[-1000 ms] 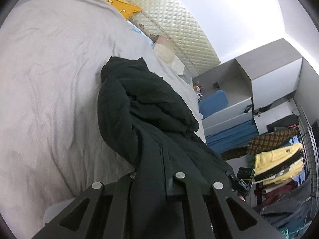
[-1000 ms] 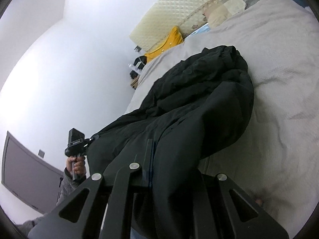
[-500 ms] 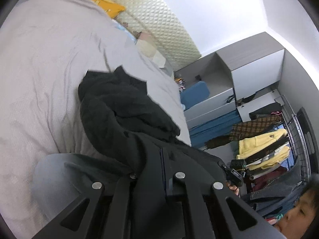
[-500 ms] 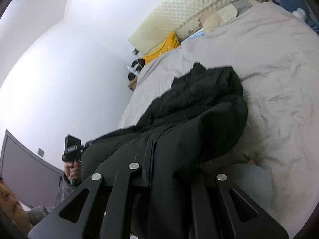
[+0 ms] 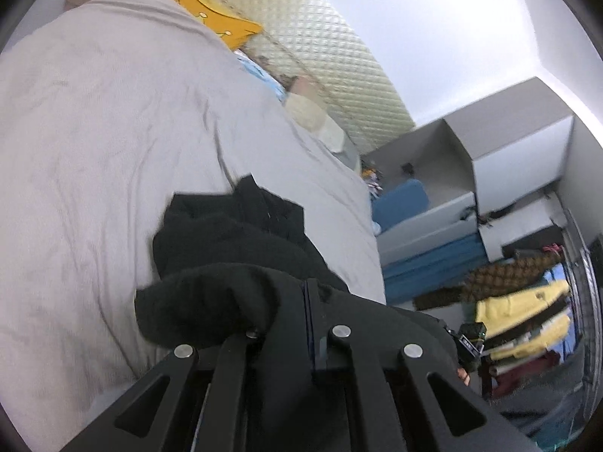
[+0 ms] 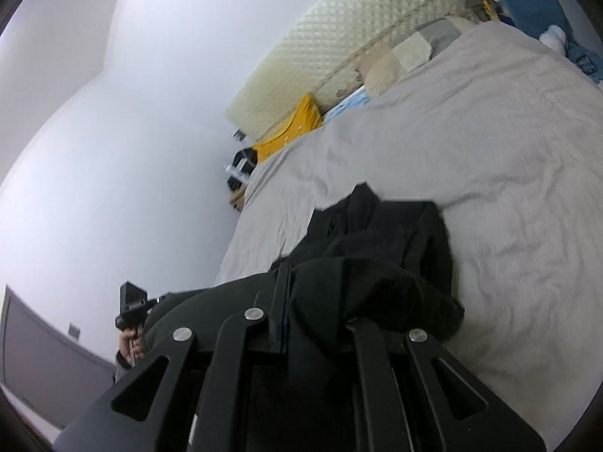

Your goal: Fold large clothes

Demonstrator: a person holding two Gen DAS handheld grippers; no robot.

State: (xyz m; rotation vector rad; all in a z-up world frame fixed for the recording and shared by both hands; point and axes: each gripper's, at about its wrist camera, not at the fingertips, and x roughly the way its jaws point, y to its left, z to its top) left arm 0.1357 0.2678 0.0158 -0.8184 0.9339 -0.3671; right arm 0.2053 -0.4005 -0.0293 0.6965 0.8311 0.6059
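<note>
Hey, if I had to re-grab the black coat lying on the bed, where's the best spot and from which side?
Take the black coat by its far flat edge, where a corner sticks up on the bed. Come from above, at the headboard side: that edge looks thin and free, while the near part is bunched thick over both grippers.

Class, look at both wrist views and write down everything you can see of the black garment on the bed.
The black garment is dark, thick, matte cloth, bunched in heavy folds, not flat. Its far end lies crumpled on the grey bedsheet; its near end rises into both claws. The left claw and the right claw are each shut on an edge, with cloth draped over their fingers. A collar-like point sticks up at the far end. Its type cannot be told.
</note>
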